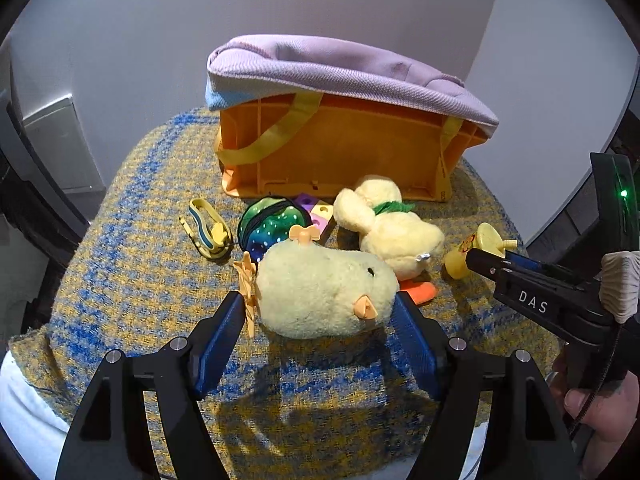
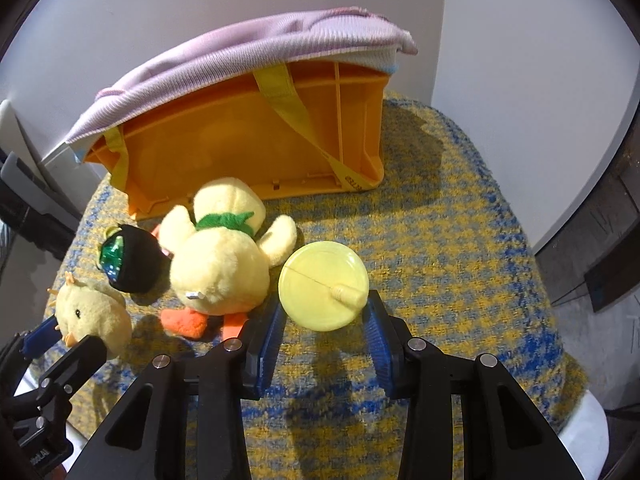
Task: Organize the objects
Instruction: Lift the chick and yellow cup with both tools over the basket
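Note:
My left gripper [image 1: 318, 304] is shut on a small yellow plush chick [image 1: 324, 288], one blue pad on each of its sides, and a shadow lies on the cloth beneath it. In the right wrist view, my right gripper [image 2: 326, 304] is shut on a yellow lidded cup [image 2: 324, 286] with a spout. That cup [image 1: 476, 248] shows at the right of the left wrist view. A larger plush duck [image 1: 392, 228] with a green collar and orange feet lies between the two held toys. The chick [image 2: 92, 316] and left gripper [image 2: 60, 340] appear at the lower left of the right wrist view.
An orange crate [image 1: 340, 148] with yellow straps stands behind, draped in lilac cloth [image 1: 340, 68]. A green dotted pouch [image 1: 272, 224], coloured blocks [image 1: 316, 210] and a yellow-blue strap [image 1: 208, 228] lie on the blue-yellow woven cover [image 1: 140, 260]. A person's hand [image 1: 600, 408] holds the right gripper.

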The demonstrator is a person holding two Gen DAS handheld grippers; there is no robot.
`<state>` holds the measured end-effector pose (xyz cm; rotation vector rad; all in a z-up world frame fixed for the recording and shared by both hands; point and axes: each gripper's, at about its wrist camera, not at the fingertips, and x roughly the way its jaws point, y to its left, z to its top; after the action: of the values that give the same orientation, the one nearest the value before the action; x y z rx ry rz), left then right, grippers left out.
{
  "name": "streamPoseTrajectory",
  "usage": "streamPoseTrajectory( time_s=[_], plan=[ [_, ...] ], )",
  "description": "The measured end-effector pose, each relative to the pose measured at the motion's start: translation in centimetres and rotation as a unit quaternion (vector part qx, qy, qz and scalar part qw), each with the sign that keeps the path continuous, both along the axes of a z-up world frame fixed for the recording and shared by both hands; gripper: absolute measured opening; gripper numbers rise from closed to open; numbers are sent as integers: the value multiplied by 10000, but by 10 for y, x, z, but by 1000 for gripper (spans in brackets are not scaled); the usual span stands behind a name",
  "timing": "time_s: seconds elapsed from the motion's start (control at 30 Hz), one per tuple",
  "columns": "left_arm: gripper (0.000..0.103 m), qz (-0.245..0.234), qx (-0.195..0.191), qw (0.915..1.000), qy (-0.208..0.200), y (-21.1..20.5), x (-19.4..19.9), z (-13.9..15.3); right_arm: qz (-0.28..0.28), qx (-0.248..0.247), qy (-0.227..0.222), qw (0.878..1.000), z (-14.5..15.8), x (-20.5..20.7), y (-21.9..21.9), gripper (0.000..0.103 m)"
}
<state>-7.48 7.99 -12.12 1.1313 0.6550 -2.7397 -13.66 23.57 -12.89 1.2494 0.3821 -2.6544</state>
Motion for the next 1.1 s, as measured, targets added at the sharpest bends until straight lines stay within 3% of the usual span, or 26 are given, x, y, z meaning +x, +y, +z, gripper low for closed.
streamPoseTrajectory(
  time_s=[0.5,1.1],
  plan=[
    [74,41,-210,9987,459,-7,5,56,242,-154,514,9983,59,19,-14,39],
    [73,42,-464,9949,899,-36,-22,123,526,-267,1085,9923,128,17,-44,39]
  ],
)
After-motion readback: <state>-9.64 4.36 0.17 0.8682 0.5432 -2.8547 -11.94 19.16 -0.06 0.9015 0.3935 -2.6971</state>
